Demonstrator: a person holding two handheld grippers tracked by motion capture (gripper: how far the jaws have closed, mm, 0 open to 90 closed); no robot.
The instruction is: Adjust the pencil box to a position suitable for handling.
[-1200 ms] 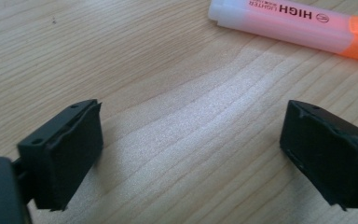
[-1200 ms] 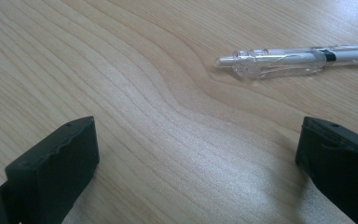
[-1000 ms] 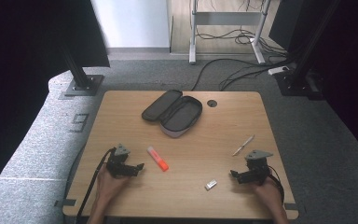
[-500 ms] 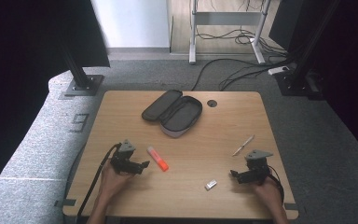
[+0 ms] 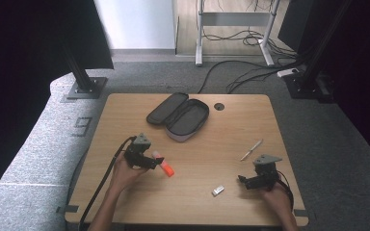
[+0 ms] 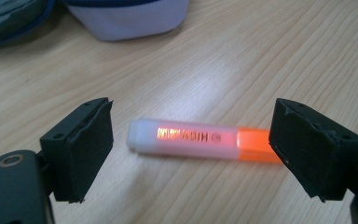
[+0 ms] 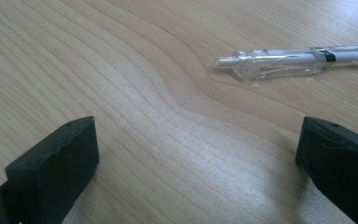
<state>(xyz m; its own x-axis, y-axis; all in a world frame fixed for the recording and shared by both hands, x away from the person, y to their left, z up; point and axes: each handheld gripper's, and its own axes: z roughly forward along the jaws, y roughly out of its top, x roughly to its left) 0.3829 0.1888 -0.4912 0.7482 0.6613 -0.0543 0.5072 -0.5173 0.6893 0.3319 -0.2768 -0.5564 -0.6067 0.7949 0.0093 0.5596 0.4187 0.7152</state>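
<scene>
**deskwatcher:** Lying flat on the desk, the orange highlighter is framed by the left gripper, with the fingers spread wide, one off each end of the marker. No contact can be made out from the left gripper view; the white cap end is pointed at one finger, the orange end sits right by the other. From the high view the highlighter is seen at the front left of the desk, just beside the left gripper.

**pencase_fan:** And the right gripper?

**deskwatcher:** It's held low near the front right corner, fingers wide apart too, nothing between them but bare wood. A clear ballpoint pen is seen beyond them, well clear of both. A small white eraser is lying just to its left in the high view. The open pencil case is parked toward the back of the desk, well apart from both hands.
</scene>
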